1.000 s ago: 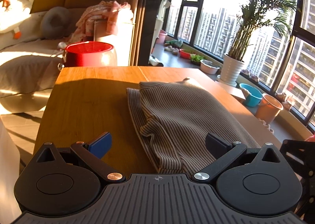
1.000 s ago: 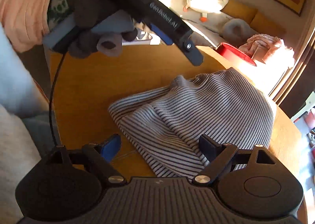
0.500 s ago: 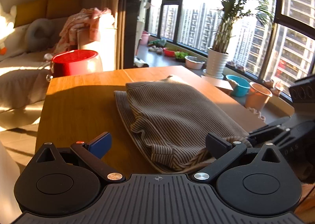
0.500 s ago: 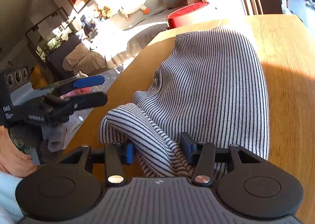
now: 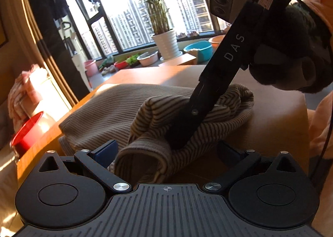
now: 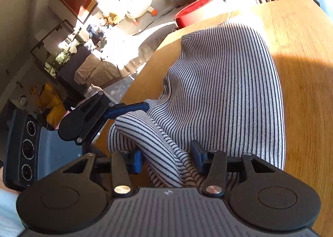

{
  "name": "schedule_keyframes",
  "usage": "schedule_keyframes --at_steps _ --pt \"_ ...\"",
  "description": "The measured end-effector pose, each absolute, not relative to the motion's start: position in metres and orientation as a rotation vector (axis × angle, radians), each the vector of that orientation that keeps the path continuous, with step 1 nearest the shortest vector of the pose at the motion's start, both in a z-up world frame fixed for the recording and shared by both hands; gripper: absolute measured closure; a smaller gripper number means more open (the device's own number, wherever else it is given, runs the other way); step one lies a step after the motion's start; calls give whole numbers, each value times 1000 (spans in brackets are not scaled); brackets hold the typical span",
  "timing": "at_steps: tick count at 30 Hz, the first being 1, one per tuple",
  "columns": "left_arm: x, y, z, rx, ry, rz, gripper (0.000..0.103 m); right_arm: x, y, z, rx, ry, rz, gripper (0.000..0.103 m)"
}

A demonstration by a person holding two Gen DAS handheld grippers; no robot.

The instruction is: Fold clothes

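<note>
In the left wrist view, the wooden table (image 5: 145,74) carries one striped knit garment (image 5: 116,107). Its flat part lies toward the far left edge, and its near end is bunched up into a raised fold. The right gripper (image 5: 179,143) comes down from the upper right, held by a hand in a dark glove (image 5: 291,53), and it stands in the way of the middle of the bunch. Its tips are buried in the cloth. The left gripper (image 5: 166,153) has its two blue pads wide apart; the rolled cuff of the garment lies between them, but the pads do not press it. Behind the table there is one red basin (image 5: 27,132) at the left, one potted palm (image 5: 162,35) in a white pot by the window, and several small bowls on the sill.

In the right wrist view, the same garment (image 6: 224,82) stretches its long axis away from the camera toward the far table edge, where the red basin (image 6: 193,12) stands. The near end is lifted into a thick fold, and the right gripper (image 6: 166,160) is clamped on this fold; its jaws have just been closing. The left gripper (image 6: 143,105) arrives from the left, one blue finger touching the edge of the fold. One white plush goose (image 6: 137,1) lies on the sofa behind.
</note>
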State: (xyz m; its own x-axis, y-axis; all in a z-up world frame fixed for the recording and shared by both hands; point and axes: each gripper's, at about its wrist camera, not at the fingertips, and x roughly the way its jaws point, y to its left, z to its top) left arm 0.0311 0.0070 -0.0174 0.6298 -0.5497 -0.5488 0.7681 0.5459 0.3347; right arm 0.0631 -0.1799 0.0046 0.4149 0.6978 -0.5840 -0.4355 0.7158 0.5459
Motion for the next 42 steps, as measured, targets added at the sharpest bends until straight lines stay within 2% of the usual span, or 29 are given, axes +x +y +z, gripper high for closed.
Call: schedule_keyframes --at_steps 3,4,5,7,8,12,14,15,16,17,18,19,21,26,27,29,30,31,35,39,42 --pt "44 7 -20 522 459 -825 41 39 -173 30 113 772 691 51" --pt "49 8 -20 489 483 -830 45 27 -172 38 4 707 676 45" --pt "55 13 -19 436 512 -836 46 15 -171 46 -107 640 659 34" --pt "66 22 -17 329 565 -845 48 -14 -166 49 -377 501 617 24" --pt "71 26 -16 280 588 -848 48 -27 -164 47 -502 444 599 24" --pt "91 41 -13 99 671 -853 48 -37 -146 24 -621 424 583 24" --pt "96 49 -14 30 705 -852 48 -35 -130 3 -758 356 512 24" --pt "96 53 -14 18 712 -848 48 -31 -125 -8 -815 334 482 27" --pt "95 57 -13 10 718 -844 48 -26 -122 -16 -835 330 466 55" --pt "95 60 -12 2 725 -840 47 -21 -122 -16 -808 359 471 66" --pt "90 65 -8 19 716 -849 43 -19 -123 -11 -774 381 474 68" --pt "85 72 1 29 690 -864 31 -18 -124 -7 -740 404 478 70" --pt "74 85 19 45 633 -896 18 -18 -126 4 -683 437 482 73" --pt "92 94 49 -77 554 -829 15 -39 -136 39 -634 483 538 75" --pt "99 93 52 -106 546 -813 15 -44 -139 48 -633 493 555 75" --pt "116 75 40 -100 596 -813 27 -54 -143 67 -632 515 588 75" --pt "124 66 33 -94 623 -814 42 -60 -146 78 -641 518 601 75" --pt "133 56 27 -89 651 -814 45 -65 -148 89 -650 520 614 75" --pt "164 56 -7 -139 793 -799 45 -69 -154 134 -703 491 656 75" --pt "167 64 -20 -149 818 -853 45 -14 -161 152 -597 495 678 74" --pt "166 64 -19 -110 820 -873 47 54 -166 129 -458 604 693 73"
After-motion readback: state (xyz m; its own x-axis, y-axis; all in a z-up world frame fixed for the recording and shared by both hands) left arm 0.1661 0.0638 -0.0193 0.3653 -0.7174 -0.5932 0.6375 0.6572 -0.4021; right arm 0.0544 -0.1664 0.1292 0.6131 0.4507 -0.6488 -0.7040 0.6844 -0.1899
